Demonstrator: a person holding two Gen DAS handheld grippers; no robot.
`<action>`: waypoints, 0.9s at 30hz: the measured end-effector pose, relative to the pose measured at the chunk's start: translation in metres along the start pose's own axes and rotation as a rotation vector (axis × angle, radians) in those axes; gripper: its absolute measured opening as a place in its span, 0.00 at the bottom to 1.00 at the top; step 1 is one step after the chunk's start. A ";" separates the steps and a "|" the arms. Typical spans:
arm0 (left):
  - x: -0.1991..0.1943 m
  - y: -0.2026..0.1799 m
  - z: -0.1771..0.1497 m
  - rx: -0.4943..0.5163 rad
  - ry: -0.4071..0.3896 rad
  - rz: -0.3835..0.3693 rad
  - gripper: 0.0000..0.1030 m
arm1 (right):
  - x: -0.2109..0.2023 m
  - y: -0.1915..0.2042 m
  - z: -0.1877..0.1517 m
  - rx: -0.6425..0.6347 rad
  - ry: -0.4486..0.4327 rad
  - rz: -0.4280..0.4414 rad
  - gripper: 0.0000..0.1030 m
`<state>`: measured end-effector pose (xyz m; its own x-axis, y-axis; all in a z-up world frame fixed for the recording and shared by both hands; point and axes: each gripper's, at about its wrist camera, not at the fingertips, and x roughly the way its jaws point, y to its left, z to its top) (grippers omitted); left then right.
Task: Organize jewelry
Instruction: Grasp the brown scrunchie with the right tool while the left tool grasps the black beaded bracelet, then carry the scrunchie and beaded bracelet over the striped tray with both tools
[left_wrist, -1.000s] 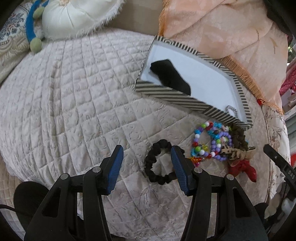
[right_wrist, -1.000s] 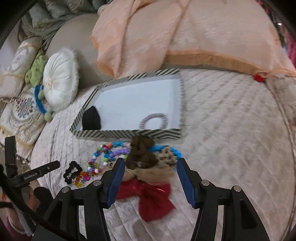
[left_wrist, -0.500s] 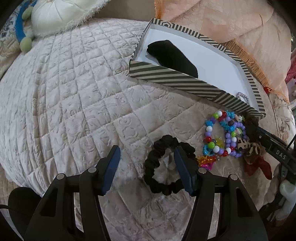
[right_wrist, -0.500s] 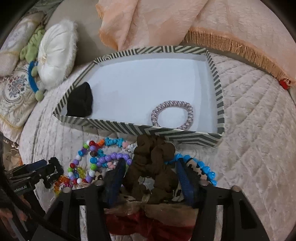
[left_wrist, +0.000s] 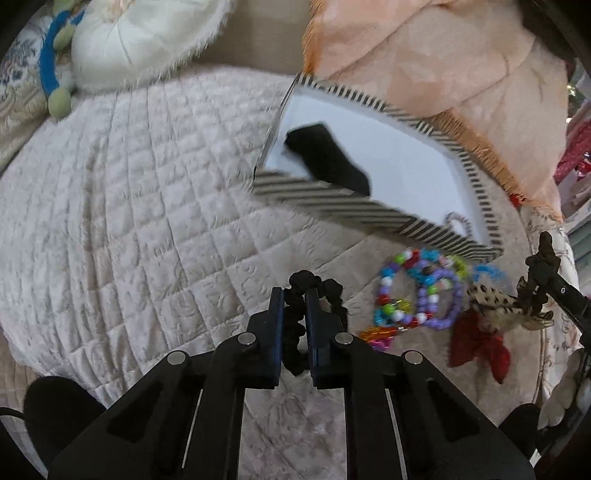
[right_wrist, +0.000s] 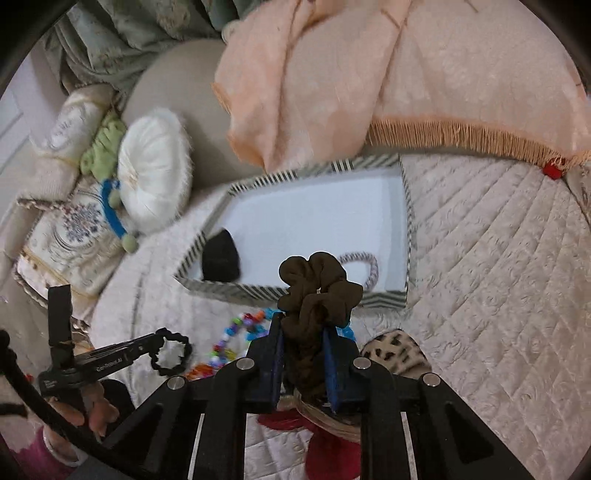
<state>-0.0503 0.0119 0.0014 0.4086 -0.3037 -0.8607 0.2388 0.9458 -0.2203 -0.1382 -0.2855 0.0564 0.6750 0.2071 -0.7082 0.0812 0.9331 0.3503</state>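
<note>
Nearest in the left wrist view, the left gripper (left_wrist: 295, 295) has its blue-padded jaws pinching one side of a black ruffled scrunchie (left_wrist: 314, 291), its loop bunched against the quilted, embossed cream bedspread (left_wrist: 147, 206). 1 second ago those jaws stood wide with the scrunchie lying flat between them; they have snapped closed on it.

The right gripper (right_wrist: 303, 336) has its jaws pressed on a brown crinkled fabric scrunchie (right_wrist: 317, 288), whose folds bulge above the pads. Those jaws have just been closing; earlier the scrunchie lay on the pile and now it is lifted clear of it.

Just beyond lie bright plastic bead bracelets (left_wrist: 417, 295), a leopard-print fabric piece (right_wrist: 393, 349) and a red bow (left_wrist: 480, 347), all heaped together on the bedspread.

Farther off stands a shallow rectangular tray (right_wrist: 406, 229) with striped walls and a white floor. It holds a black soft item (right_wrist: 219, 256) in 1 corner and a pale spiral hair tie (right_wrist: 364, 266) near the front wall. Behind it drapes a peach fringed throw (right_wrist: 332, 92).
</note>
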 end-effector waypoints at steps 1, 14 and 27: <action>-0.005 -0.002 0.002 0.001 -0.010 -0.005 0.10 | -0.005 0.003 0.002 -0.005 -0.011 0.001 0.17; -0.052 -0.021 0.015 0.024 -0.080 -0.066 0.10 | -0.053 0.023 0.015 -0.010 -0.099 0.056 0.17; -0.071 -0.032 0.018 0.043 -0.104 -0.097 0.10 | -0.067 0.033 0.018 -0.013 -0.112 0.073 0.17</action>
<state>-0.0708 0.0009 0.0777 0.4706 -0.4057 -0.7836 0.3181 0.9063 -0.2782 -0.1679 -0.2737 0.1268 0.7565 0.2408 -0.6080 0.0203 0.9207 0.3898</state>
